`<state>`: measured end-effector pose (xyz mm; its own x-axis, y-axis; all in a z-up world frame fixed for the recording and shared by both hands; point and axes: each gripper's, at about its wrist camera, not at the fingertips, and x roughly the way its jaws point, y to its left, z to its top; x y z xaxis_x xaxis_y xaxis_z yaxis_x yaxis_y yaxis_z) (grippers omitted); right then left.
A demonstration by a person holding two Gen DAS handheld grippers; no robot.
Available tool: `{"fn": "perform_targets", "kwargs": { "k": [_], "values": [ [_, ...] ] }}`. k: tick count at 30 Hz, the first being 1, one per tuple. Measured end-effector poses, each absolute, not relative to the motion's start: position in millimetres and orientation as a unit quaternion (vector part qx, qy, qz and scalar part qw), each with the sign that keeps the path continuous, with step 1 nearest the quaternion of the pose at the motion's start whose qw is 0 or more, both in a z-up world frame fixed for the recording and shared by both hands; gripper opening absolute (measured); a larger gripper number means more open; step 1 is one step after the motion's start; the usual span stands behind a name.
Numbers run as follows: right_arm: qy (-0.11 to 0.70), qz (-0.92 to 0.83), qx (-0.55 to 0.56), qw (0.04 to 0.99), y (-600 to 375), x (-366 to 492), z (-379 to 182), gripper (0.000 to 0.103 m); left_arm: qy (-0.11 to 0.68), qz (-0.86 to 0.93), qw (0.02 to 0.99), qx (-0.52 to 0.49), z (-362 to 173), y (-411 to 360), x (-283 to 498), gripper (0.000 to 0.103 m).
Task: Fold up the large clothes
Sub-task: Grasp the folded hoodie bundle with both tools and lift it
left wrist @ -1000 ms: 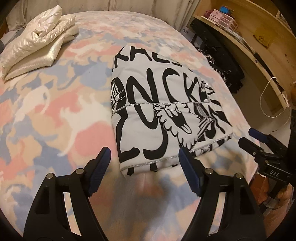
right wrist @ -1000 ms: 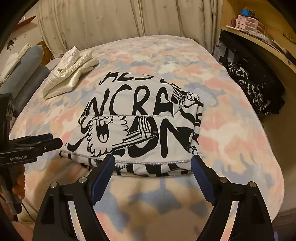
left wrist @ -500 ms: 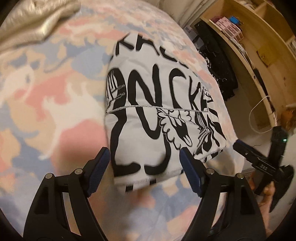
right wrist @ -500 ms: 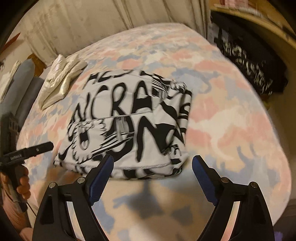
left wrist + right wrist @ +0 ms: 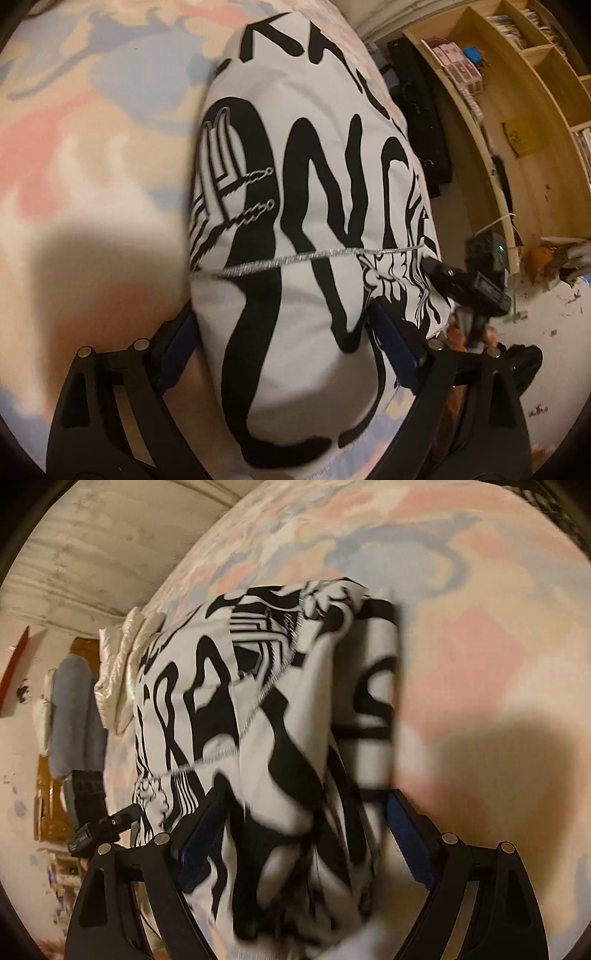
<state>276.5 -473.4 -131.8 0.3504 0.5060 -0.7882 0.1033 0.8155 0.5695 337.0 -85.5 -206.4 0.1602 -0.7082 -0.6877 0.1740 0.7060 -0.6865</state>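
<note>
A folded white garment with bold black lettering (image 5: 295, 184) lies on the pastel bed cover (image 5: 92, 129). My left gripper (image 5: 286, 347) straddles the garment's near left corner, its jaws opening, cloth filling the gap without being pinched. My right gripper (image 5: 303, 845) stands open over the near right corner of the same garment (image 5: 221, 701), where bunched layers sit between its blue pads (image 5: 406, 845). Each gripper shows in the other's view: the right gripper (image 5: 472, 284) at the garment's right edge, the left gripper (image 5: 99, 830) at its left edge.
A folded cream puffy jacket (image 5: 118, 664) lies beyond the garment near a grey pillow (image 5: 74, 716). Wooden shelves (image 5: 517, 74) and a black bag (image 5: 421, 122) stand past the bed's right side. A curtain (image 5: 92, 554) hangs behind the bed cover (image 5: 480, 627).
Both grippers have dropped and pushed forward onto the garment's near edge, which now sits between their jaws. Both views have rolled. The garment's right layers look bunched.
</note>
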Motion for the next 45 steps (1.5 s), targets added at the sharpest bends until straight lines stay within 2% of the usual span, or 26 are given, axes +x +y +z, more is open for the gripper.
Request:
{"fn": "perform_targets", "kwargs": {
  "k": [4, 8, 11, 13, 15, 16, 18, 19, 21, 26, 30, 34, 40, 45],
  "values": [
    [0.537, 0.167, 0.276, 0.78, -473.3, 301.0, -140.9, 0.088, 0.571, -0.326, 0.719, -0.223, -214.1, -99.3, 348.7, 0.101],
    [0.527, 0.179, 0.262, 0.788, -467.1, 319.0, -148.2, 0.087, 0.583, -0.327, 0.713, -0.213, -219.4, -113.6, 364.7, 0.101],
    [0.517, 0.182, 0.253, 0.797, -464.3, 319.8, -148.0, 0.077, 0.589, -0.321, 0.71, -0.214, -220.3, -118.2, 368.3, 0.101],
    [0.51, 0.18, 0.245, 0.804, -457.8, 316.3, -145.1, 0.062, 0.587, -0.299, 0.725, -0.201, -215.9, -120.9, 365.8, 0.094],
    [0.499, 0.175, 0.228, 0.817, -448.7, 305.2, -133.1, 0.05, 0.575, -0.278, 0.749, -0.176, -205.4, -123.5, 359.4, 0.076],
    [0.492, 0.171, 0.213, 0.827, -443.3, 298.9, -124.3, 0.042, 0.57, -0.276, 0.755, -0.17, -199.6, -125.2, 358.2, 0.072],
    [0.47, 0.167, 0.18, 0.848, -429.3, 288.0, -102.1, 0.033, 0.55, -0.271, 0.777, -0.144, -184.0, -129.4, 351.1, 0.055],
    [0.464, 0.167, 0.172, 0.853, -424.9, 285.2, -95.3, 0.029, 0.535, -0.267, 0.792, -0.12, -171.4, -134.1, 348.1, 0.053],
    [0.454, 0.158, 0.147, 0.865, -407.2, 278.1, -76.4, 0.027, 0.516, -0.262, 0.811, -0.087, -155.2, -140.3, 339.4, 0.045],
    [0.448, 0.146, 0.109, 0.875, -359.5, 258.1, -44.0, 0.026, 0.473, -0.254, 0.843, -0.028, -109.4, -132.8, 309.4, 0.041],
    [0.431, 0.157, 0.107, 0.882, -304.2, 250.0, -11.3, 0.026, 0.449, -0.244, 0.859, -0.024, -63.4, -88.3, 293.4, 0.04],
    [0.404, 0.187, 0.105, 0.89, -234.8, 260.7, 35.9, 0.026, 0.427, -0.225, 0.875, -0.021, -8.0, -8.8, 291.2, 0.041],
    [0.355, 0.244, 0.104, 0.896, -114.7, 321.9, 108.6, 0.026, 0.394, -0.177, 0.902, -0.01, 73.9, 102.0, 335.3, 0.041],
    [0.329, 0.27, 0.11, 0.898, -32.5, 403.3, 145.0, 0.026, 0.368, -0.14, 0.919, 0.017, 124.9, 183.4, 413.6, 0.041]
  ]
}}
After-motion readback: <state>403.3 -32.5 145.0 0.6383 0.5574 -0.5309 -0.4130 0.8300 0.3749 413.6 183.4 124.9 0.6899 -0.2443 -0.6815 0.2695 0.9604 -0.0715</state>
